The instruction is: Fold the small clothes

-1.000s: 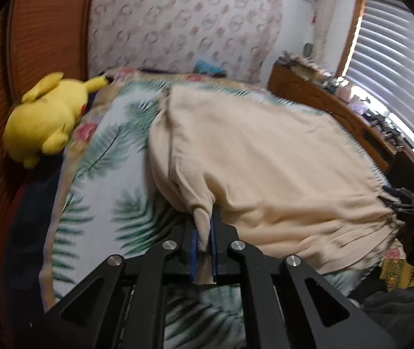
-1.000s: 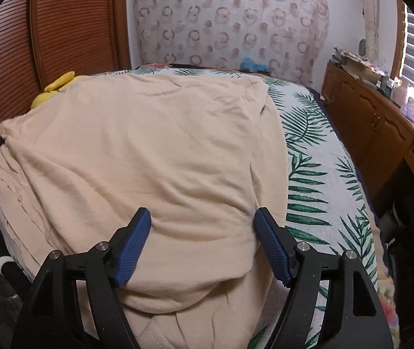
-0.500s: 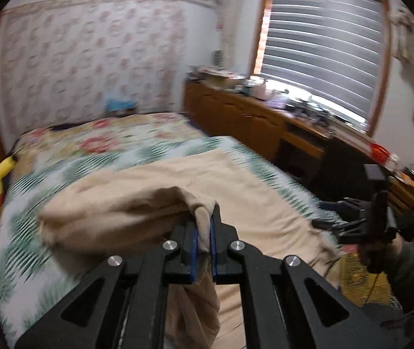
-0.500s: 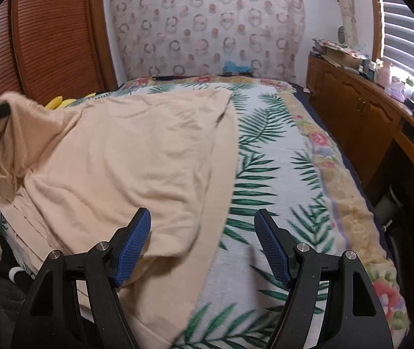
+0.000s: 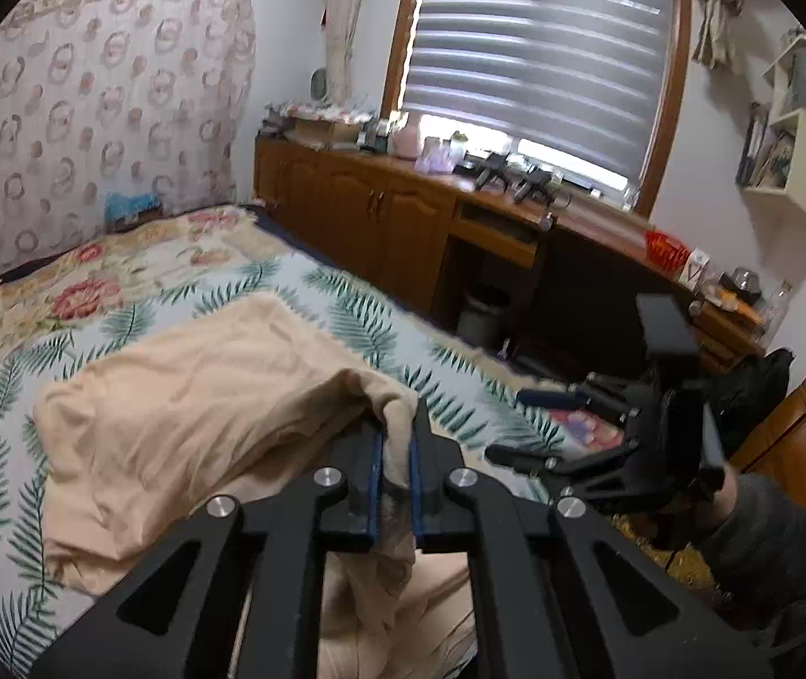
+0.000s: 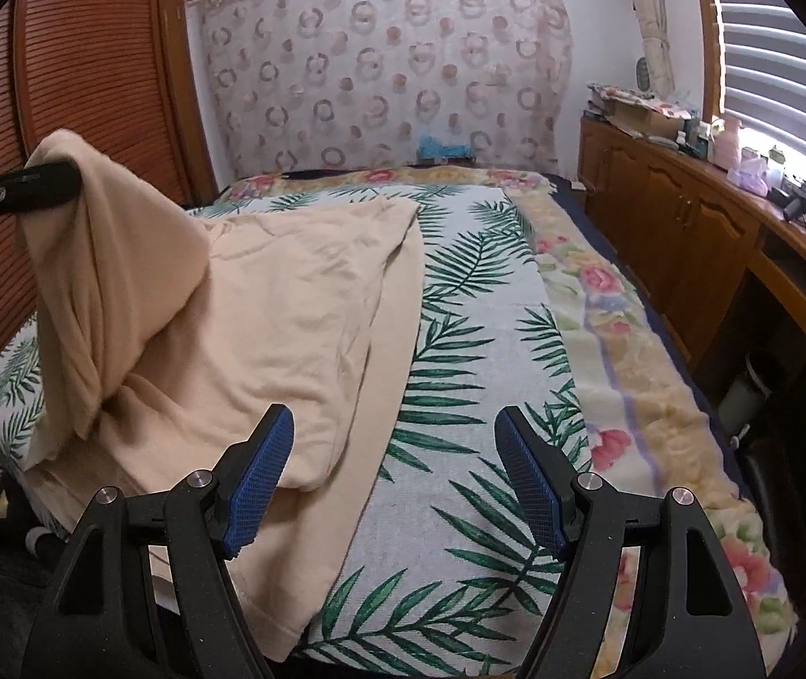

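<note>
At the bottom of the left wrist view, our left gripper (image 5: 395, 475) is clamped on a bunched corner of the soft beige knit garment (image 5: 193, 396). Its jaws have just eased a touch wider, yet cloth is still pinched between the blue pads. A second ago that corner lay low on the palm-leaf printed bedspread (image 5: 346, 317); now we have carried it up and across, so the fabric trails back in a raised ridge over the rest of the garment.

In the right wrist view our right gripper (image 6: 394, 475) hangs with its jaws wide apart and nothing between them, above the garment's near edge at lower centre. At the upper left of that frame the lifted corner drapes from the left gripper's black finger.

We judge the first fold to be under way: the corner has yet to be laid down. Farther off, the wooden cabinets (image 6: 680, 226) line the right side.
</note>
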A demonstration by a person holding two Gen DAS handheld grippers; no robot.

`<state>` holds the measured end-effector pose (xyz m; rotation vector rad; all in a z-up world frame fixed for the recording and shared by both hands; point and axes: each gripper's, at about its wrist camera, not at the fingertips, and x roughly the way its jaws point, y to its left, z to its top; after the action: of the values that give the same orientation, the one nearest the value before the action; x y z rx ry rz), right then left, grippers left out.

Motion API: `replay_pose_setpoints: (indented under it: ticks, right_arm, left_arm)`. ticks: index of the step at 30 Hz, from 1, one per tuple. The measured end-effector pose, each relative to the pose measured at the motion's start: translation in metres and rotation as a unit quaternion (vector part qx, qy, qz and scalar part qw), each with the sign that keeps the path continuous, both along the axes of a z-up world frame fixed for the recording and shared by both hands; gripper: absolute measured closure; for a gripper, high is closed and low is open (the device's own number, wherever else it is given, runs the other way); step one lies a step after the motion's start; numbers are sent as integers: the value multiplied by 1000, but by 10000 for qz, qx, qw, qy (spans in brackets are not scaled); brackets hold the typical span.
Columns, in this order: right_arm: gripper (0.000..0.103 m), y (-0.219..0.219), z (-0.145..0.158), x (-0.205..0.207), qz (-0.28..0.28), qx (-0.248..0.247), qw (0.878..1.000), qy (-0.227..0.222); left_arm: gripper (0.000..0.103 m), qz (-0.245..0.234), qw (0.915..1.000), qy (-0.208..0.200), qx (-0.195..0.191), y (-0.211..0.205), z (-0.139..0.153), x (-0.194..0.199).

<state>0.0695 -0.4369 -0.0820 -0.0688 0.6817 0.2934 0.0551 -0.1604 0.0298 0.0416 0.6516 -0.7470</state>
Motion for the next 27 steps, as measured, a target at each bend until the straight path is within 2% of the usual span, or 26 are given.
replay_pose_setpoints:
  ticks: [1,2,3,5,10,11,12,17,27]
  right_arm:
    - [27,1,0,-1,12,-1,10000,11]
    - [27,1,-1,0,25,-10,10000,28]
    - [27,3,-2,0,30,-24,10000,38]
    - [27,4,-2,1,29,-42,10000,52]
    - [27,10,-2,3,49,-54,10000,16]
    - [27,12,-1,4,62,-63,10000,8]
    - [27,14,0,6,82,-84,9999,-4]
    - [27,27,6,10,209,-152,9996,-82]
    - [27,62,13,20,596,-289,9977,-159]
  left_arm:
    - [96,24,10000,24,80,1,-4,-2]
    - [91,20,9999,40,97,2,-6,-3]
    - [80,15,9999,62,98,4,-7,-3]
    - [66,97,9999,41,99,6,-10,-3]
    - [53,445,9988,-77,186,30,-12,-1]
    - [46,556,9982,-100,185,37,-14,-1]
    - [44,648,9977,-118,176,43,-15,0]
    - [43,1296,9910,-227,239,83,-23,4]
    - [43,2114,9766,-332,217,149,-30,2]
